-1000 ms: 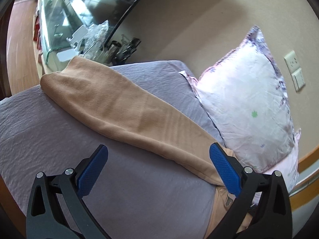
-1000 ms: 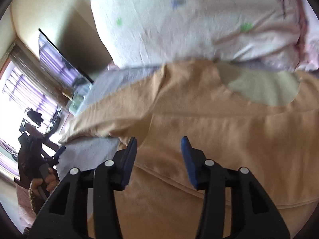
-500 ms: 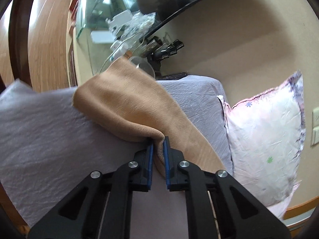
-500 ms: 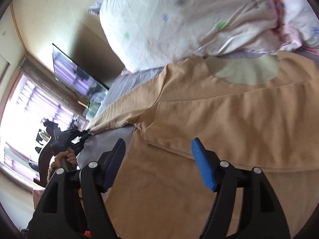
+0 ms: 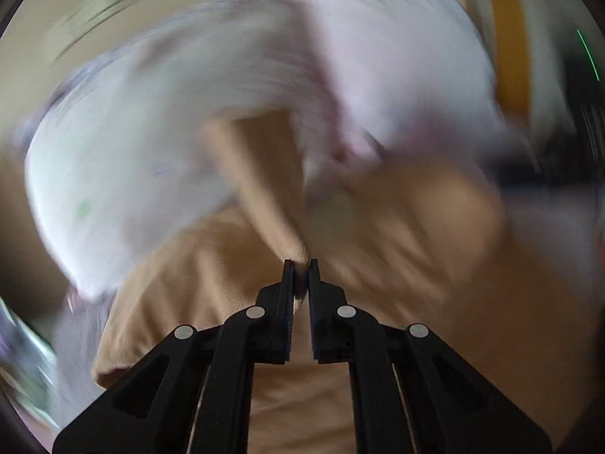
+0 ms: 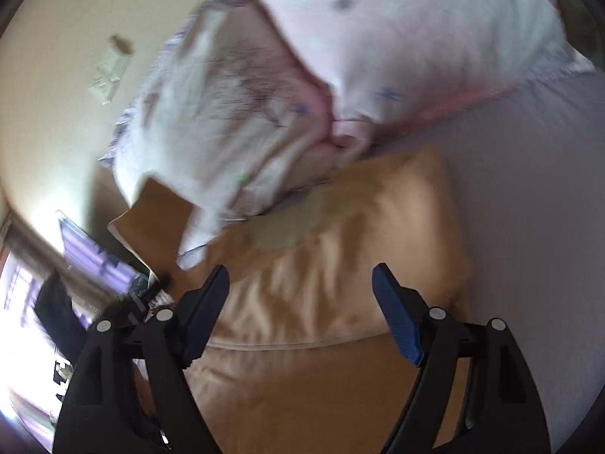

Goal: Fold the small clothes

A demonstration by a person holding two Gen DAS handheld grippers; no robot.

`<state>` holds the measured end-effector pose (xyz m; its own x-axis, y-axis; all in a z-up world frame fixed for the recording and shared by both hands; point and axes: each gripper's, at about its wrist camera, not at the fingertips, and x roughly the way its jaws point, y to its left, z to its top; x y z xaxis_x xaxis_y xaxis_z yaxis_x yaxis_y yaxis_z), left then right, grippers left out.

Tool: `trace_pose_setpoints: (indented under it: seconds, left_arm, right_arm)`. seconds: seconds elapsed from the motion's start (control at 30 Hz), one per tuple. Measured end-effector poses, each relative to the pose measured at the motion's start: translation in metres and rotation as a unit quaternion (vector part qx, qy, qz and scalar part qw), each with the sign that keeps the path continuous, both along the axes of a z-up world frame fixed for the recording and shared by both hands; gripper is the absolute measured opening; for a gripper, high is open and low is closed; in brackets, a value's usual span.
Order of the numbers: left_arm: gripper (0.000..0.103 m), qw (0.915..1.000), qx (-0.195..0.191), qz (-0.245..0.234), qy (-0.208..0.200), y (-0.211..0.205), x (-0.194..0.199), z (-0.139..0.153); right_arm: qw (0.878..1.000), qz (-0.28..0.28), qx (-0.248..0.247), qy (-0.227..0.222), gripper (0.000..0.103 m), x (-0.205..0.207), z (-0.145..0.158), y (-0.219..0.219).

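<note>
Left hand-held gripper (image 5: 301, 263) pinched the tan garment's sleeve (image 5: 261, 178); right hand-held gripper (image 6: 300, 278) gaped wide above the garment (image 6: 340, 249), holding nothing.

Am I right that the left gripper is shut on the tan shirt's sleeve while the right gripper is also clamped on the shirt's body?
Not quite. The left gripper is shut on the sleeve of the tan shirt, but the right wrist view shows the right gripper open, its jaws spread wide above the shirt, gripping nothing.
</note>
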<state>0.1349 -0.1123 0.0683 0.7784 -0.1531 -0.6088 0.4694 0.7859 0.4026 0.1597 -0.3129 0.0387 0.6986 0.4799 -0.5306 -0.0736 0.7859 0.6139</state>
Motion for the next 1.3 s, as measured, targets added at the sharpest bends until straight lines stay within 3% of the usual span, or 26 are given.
trace_pose_setpoints:
  seconds: [0.07,0.13,0.2,0.27,0.37,0.47,0.53,0.57,0.6,0.67,0.7,0.8,0.87,0.9,0.97,1.07,1.17,1.27,1.3]
  left_arm:
    - [0.01,0.993,0.097,-0.051,-0.044,-0.035,-0.036,-0.035]
    - [0.016,0.9892,0.114,-0.073,-0.058,-0.035,-0.063,-0.043]
    - [0.032,0.9924,0.09,-0.068,-0.049,-0.018,-0.073,-0.034]
    - [0.058,0.9965,0.056,-0.039,-0.05,0.011,-0.07,-0.014]
    - [0.059,0.997,0.01,0.046,-0.061,0.057,-0.047,0.012]
    - [0.06,0.9896,-0.044,0.132,-0.037,0.109,-0.016,0.022]
    - [0.06,0.9838,-0.068,0.165,-0.017,0.131,-0.003,0.022]
    - [0.06,0.9801,-0.079,0.182,-0.005,0.141,0.005,0.021]
    - [0.06,0.9779,-0.087,0.19,0.004,0.147,0.009,0.019]
    - [0.06,0.9726,-0.111,0.202,0.028,0.161,0.008,0.016]
    - [0.06,0.971,-0.118,0.205,0.033,0.165,0.01,0.016]
    - [0.06,0.968,-0.125,0.215,0.033,0.175,0.01,0.014]
    - [0.061,0.9683,-0.124,0.214,0.038,0.174,0.007,0.012]
    - [0.061,0.9688,-0.122,0.212,0.04,0.172,0.007,0.009]
    - [0.061,0.9706,-0.118,0.205,0.046,0.169,0.009,0.006]
    - [0.063,0.9725,-0.135,0.182,0.054,0.164,0.014,0.005]
    - [0.065,0.971,-0.163,0.154,0.083,0.157,0.024,0.0]
    - [0.065,0.9627,-0.173,0.157,0.138,0.153,0.045,-0.019]
    - [0.065,0.9561,-0.177,0.166,0.165,0.153,0.054,-0.029]
  right_arm:
    - [0.999,-0.009,0.016,0.028,0.076,0.009,-0.015,-0.013]
    - [0.999,0.002,0.023,0.03,0.065,0.014,-0.018,-0.016]
    - [0.999,0.016,0.002,0.035,0.052,0.022,-0.017,-0.01]
    - [0.998,0.032,-0.017,0.043,0.046,0.031,-0.019,-0.003]
    - [0.995,0.052,-0.06,0.068,0.04,0.045,-0.028,0.018]
    - [0.989,0.076,-0.089,0.086,0.035,0.05,-0.041,0.04]
    - [0.987,0.077,-0.127,0.067,0.03,0.049,-0.04,0.054]
    - [0.984,0.093,-0.139,0.062,0.008,0.048,-0.041,0.061]
    - [0.982,0.115,-0.133,0.061,0.002,0.047,-0.042,0.068]
    - [0.978,0.123,-0.167,0.031,0.002,0.038,-0.035,0.079]
    - [0.976,0.1,-0.192,0.004,0.002,0.032,-0.024,0.078]
    - [0.983,0.014,-0.179,-0.039,0.002,0.027,0.002,0.05]
    - [0.978,-0.052,-0.195,-0.042,0.002,0.034,0.01,0.029]
    - [0.974,-0.059,-0.218,-0.025,0.003,0.041,0.009,0.027]
    - [0.971,-0.054,-0.234,0.005,0.009,0.05,0.003,0.024]
    - [0.981,-0.044,-0.187,-0.029,0.042,0.041,0.012,0.019]
    - [0.989,0.011,-0.147,-0.013,0.04,0.044,0.001,0.028]
    - [0.986,0.032,-0.147,0.072,0.041,0.068,-0.036,0.035]
    - [0.989,0.026,-0.137,0.042,0.043,0.063,-0.034,0.033]
